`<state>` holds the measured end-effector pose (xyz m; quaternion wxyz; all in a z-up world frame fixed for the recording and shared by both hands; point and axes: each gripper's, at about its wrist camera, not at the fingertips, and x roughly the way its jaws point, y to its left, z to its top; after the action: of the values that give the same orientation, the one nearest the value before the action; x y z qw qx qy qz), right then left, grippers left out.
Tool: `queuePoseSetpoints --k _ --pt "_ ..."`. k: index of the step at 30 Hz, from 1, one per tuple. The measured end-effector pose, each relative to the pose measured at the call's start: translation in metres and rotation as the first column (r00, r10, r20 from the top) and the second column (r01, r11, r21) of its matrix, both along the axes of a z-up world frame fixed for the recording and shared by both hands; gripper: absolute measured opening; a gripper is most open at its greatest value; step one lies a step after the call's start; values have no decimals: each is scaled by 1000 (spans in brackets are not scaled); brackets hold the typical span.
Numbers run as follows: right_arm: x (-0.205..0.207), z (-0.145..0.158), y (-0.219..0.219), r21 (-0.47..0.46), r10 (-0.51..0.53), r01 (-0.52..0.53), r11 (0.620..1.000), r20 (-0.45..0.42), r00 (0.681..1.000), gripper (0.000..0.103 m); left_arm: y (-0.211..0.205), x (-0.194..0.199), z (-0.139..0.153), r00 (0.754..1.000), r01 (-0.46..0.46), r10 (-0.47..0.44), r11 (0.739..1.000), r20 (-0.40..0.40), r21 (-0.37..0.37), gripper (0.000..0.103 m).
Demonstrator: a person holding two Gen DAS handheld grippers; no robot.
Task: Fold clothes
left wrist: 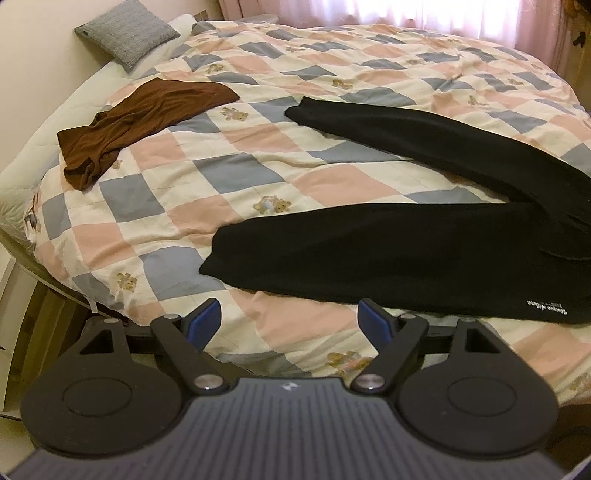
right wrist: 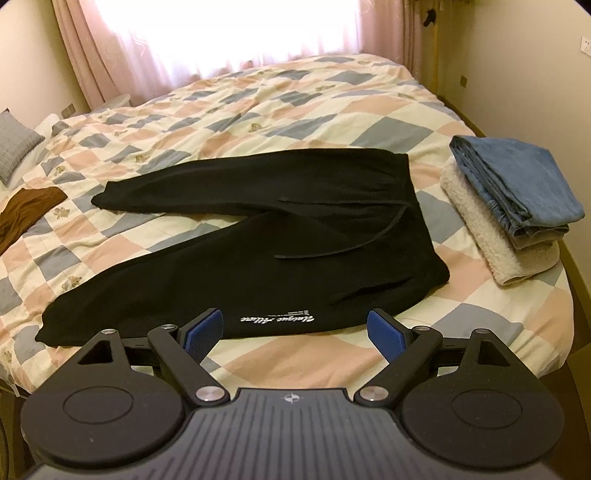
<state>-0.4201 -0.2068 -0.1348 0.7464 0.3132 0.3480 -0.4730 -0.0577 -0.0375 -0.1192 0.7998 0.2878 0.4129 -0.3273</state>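
1. The bed (right wrist: 332,110), under a checked quilt, fills both views and carries all the clothes.
2. The black trousers (right wrist: 280,236) lie spread flat across the middle of the bed, legs splayed apart in a V toward the pillow side, waist toward the folded stack. They look unfolded, so I judge them the piece in hand, with no fold begun.
3. The stack (right wrist: 517,192) sits near the bed's right edge, well apart from the trousers: folded jeans on top of a cream fleece piece. That part of the task seems done.
4. The brown garment (left wrist: 136,122) lies crumpled near the grey pillow (left wrist: 127,31), well apart from the trousers; it is left to fold.
5. The left tongs (left wrist: 290,325) hang with jaws wide apart and hold nothing, just short of the near trouser cuff.
6. The right tongs (right wrist: 295,328) are likewise spread and hold nothing, over the near edge by the white lettering (right wrist: 277,318).
7. Hard to tell: the lettering is too small to read; the waist is cut off in the left view; only a corner of the brown garment shows in the right view; whether more lies in the stack is hidden.
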Motion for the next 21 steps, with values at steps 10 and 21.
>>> queuePoseSetpoints --k 10,21 --pt "-25 -2 1 9 -28 28 1000 -8 1000 88 -13 -34 -13 997 77 -77 997 -29 24 81" --pt "-35 1 6 6 -43 44 999 -5 999 88 -24 -49 -14 992 125 -124 992 -34 18 82"
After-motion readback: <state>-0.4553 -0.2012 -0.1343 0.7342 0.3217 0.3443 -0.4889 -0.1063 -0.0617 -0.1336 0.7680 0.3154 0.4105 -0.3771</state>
